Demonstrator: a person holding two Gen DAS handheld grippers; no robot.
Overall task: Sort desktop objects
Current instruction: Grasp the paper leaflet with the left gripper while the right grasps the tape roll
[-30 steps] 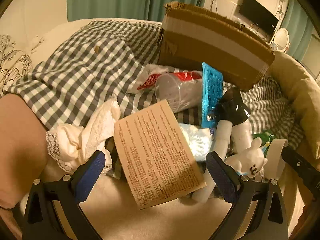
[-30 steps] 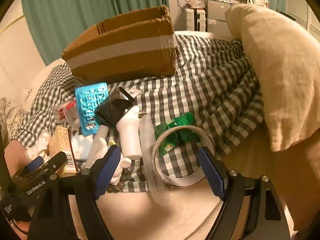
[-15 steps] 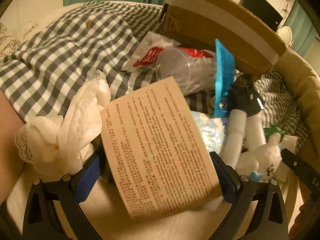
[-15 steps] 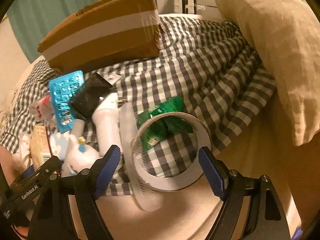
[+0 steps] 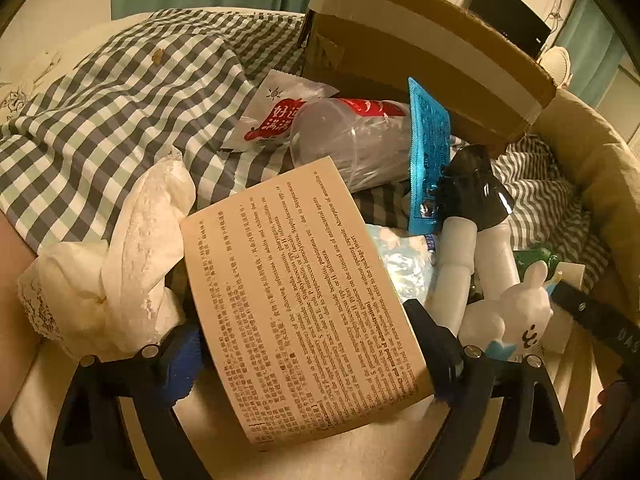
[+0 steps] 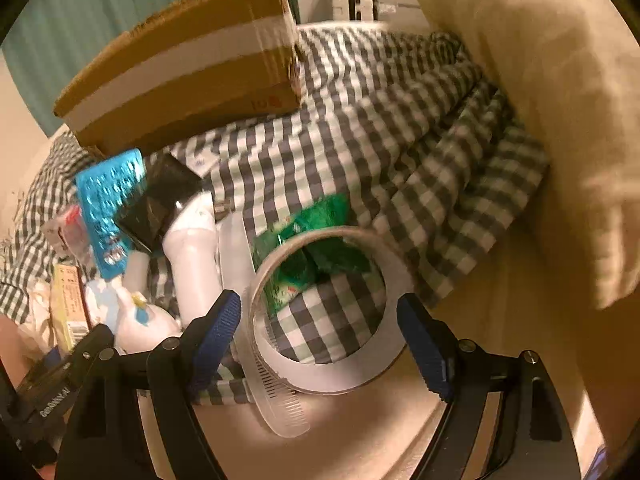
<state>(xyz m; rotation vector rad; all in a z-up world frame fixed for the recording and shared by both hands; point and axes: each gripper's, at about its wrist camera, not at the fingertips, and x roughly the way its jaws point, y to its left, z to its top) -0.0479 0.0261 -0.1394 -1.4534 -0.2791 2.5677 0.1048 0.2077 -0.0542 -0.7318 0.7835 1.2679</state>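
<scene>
Biggest thing in sight is the bed (image 6: 516, 320), draped with a checked cloth (image 5: 120, 112) that carries the whole jumble. At the back sits a taped cardboard box (image 5: 420, 52), tilted, its lower edge on the checks. To the right a beige pillow (image 6: 540, 100) leans over the cloth's edge.

Down to the clutter: a crumpled white lace cloth (image 5: 108, 264) on the left, and just beside it a tan printed medicine box (image 5: 296, 300), standing at a slant. The left tool (image 5: 308, 354) has that box between its blue pads and its jaws are closing; whether the pads press on it yet I cannot tell. Behind the box lie a clear plastic cup (image 5: 344, 140) on its side, a red-and-white sachet (image 5: 276, 116), a blue blister pack (image 5: 428, 152) on edge and a white bottle with a black cap (image 5: 476, 200).

Over on the right, the right tool (image 6: 320, 340) is spread wide on either side of a roll of tape (image 6: 332, 368), pads apart from it. A clear comb (image 6: 276, 400) touches the roll's left side, a green packet (image 6: 316, 240) shows through its ring, and a small white rabbit figure (image 6: 144, 324) sits to the left.
</scene>
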